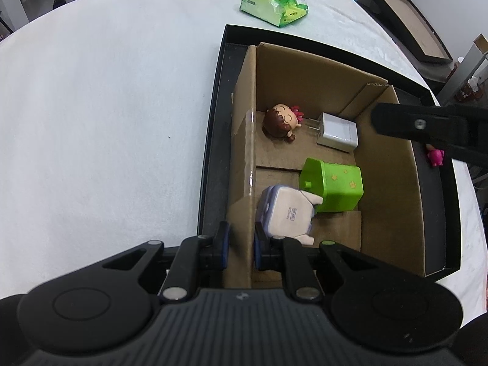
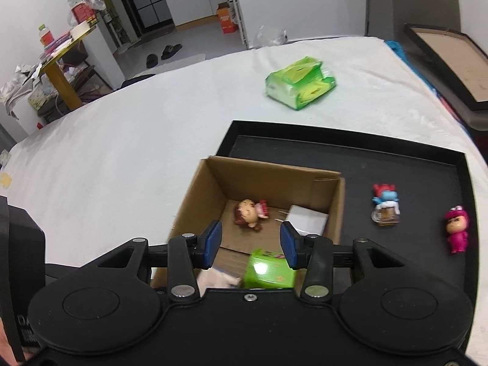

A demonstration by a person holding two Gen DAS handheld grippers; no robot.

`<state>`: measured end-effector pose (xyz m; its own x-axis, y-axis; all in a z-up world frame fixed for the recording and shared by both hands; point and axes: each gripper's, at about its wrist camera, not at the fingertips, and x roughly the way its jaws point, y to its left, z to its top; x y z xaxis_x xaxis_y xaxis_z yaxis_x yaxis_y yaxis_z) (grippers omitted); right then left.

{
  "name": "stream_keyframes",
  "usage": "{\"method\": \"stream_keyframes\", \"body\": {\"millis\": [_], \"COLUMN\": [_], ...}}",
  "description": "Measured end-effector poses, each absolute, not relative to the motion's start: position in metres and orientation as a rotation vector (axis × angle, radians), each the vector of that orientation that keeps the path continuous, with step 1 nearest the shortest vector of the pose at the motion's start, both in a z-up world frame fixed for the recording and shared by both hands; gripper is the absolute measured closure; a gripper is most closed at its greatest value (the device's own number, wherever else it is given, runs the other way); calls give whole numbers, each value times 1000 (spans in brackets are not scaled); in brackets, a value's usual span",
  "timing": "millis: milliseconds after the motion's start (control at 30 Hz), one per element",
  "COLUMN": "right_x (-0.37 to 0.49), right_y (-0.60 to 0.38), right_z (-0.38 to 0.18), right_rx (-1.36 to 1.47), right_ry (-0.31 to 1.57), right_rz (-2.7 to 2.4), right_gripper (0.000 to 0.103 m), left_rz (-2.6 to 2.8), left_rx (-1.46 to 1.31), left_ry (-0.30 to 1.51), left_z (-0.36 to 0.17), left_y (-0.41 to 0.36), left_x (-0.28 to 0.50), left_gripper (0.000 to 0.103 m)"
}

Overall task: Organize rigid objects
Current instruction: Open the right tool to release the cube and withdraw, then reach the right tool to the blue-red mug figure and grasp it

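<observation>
Two toys wait on the black tray (image 2: 457, 164): keep your left gripper (image 1: 241, 241) clamped on the cardboard box (image 1: 244, 140) wall while your empty, parted right gripper (image 2: 250, 241) fetches the blue figure (image 2: 385, 204).

Green tissue pack (image 2: 300, 86) on white cloth (image 2: 152, 140), framed board (image 2: 451, 67) at the edge, slippers (image 2: 164, 53) on the floor

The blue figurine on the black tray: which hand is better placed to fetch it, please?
Right, probably: the right gripper is open and empty, facing the blue figurine, while the left gripper clamps the cardboard box wall.
</observation>
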<state>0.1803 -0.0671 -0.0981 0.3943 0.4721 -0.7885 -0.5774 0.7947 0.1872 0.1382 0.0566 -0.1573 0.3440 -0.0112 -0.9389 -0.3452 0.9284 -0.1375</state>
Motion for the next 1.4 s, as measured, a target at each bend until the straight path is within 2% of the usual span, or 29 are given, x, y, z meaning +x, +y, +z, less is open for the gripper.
{"method": "stream_keyframes", "body": {"millis": [333,867,967,1200,1400], "right_x": [186,211,216,225,239], "right_y": [-101,-153,-163,-188,-202], "right_z": [-96,-122,-129,-148,-171], "right_rx": [-115,-61,-52,-21,30], "right_ry": [906,886,871,849,870], "right_rz": [609,520,497,429,422], "right_gripper": [53,47,42,38,38], "left_rz": [252,303,318,356,377], "left_rx": [-295,-255,-248,-216,-187], "left_ry": [1199,1230,1240,1229,1233], "left_z": [-151,-153,-153,-149,-150], "left_y": [53,50,49,47,44], "left_x": [143,152,155,163,173], "left_gripper": [88,84,83,65,56]}}
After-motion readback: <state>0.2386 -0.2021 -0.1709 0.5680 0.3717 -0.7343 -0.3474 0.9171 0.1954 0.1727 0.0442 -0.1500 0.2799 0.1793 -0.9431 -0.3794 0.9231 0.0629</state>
